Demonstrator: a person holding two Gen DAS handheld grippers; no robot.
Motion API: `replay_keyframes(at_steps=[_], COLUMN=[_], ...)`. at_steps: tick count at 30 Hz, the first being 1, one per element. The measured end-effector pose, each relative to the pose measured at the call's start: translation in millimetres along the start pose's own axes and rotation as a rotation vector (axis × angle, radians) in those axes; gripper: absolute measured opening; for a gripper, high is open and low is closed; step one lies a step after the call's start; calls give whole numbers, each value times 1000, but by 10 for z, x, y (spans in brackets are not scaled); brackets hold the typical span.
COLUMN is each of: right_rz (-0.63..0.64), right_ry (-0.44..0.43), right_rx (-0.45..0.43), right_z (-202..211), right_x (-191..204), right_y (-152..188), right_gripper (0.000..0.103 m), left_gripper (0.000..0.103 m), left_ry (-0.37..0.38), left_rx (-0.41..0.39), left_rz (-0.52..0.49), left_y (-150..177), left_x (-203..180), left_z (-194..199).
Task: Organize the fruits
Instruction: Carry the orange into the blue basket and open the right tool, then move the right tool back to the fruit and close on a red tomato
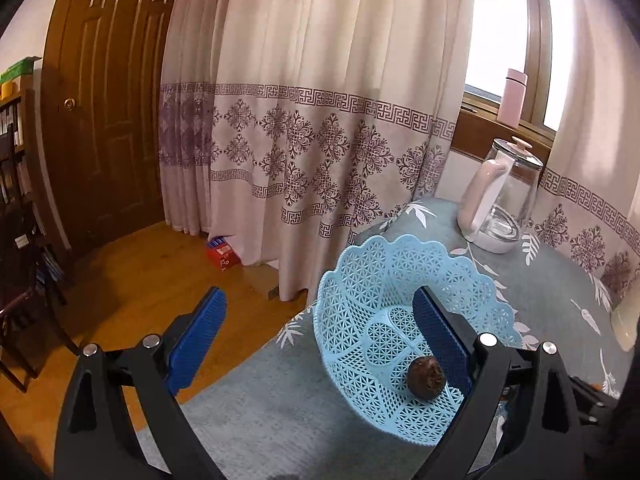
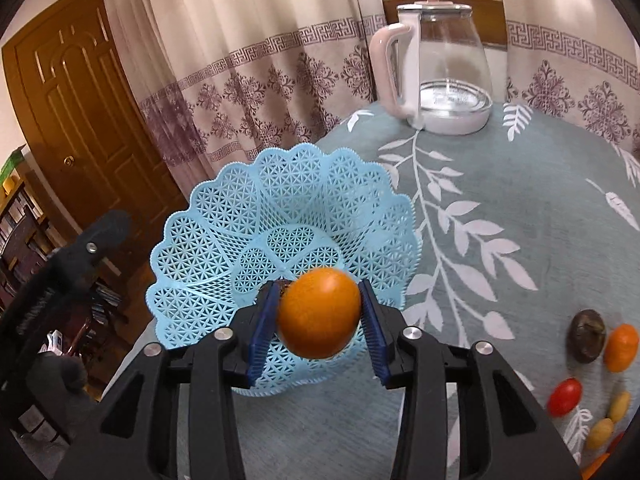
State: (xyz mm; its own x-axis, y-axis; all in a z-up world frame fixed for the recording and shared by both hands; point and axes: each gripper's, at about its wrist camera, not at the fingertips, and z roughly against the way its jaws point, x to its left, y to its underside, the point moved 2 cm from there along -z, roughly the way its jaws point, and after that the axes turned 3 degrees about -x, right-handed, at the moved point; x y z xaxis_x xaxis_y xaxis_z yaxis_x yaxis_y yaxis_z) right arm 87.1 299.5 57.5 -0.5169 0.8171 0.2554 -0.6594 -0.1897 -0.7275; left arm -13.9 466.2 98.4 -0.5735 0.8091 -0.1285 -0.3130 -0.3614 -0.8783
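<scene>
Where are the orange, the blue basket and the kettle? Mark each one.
orange (image 2: pixel 319 312): right wrist view, middle of peel.
blue basket (image 2: pixel 256 184): right wrist view, far wall.
kettle (image 2: pixel 454 56): right wrist view, glass body.

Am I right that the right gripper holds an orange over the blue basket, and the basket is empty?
Not quite. The right gripper does hold the orange over the blue basket, but the basket is not empty: the left wrist view shows a dark brown fruit lying in it.
</scene>
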Motion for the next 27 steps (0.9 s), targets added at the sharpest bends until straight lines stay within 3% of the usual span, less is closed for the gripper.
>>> replay_keyframes(at_steps=[2, 27], right_rz=[-11, -149], right_ry=[10, 114], right_rx=[-12, -127], right_z=[17, 658], right_x=[-15, -472], right_y=[1, 231], right_gripper=[56, 73], left_gripper=[98, 100], left_ry=[3, 109], left_rx=[4, 26], left_rz=[5, -57], left_y=[0, 64], left_x=[-2, -318], left_z=[-5, 99])
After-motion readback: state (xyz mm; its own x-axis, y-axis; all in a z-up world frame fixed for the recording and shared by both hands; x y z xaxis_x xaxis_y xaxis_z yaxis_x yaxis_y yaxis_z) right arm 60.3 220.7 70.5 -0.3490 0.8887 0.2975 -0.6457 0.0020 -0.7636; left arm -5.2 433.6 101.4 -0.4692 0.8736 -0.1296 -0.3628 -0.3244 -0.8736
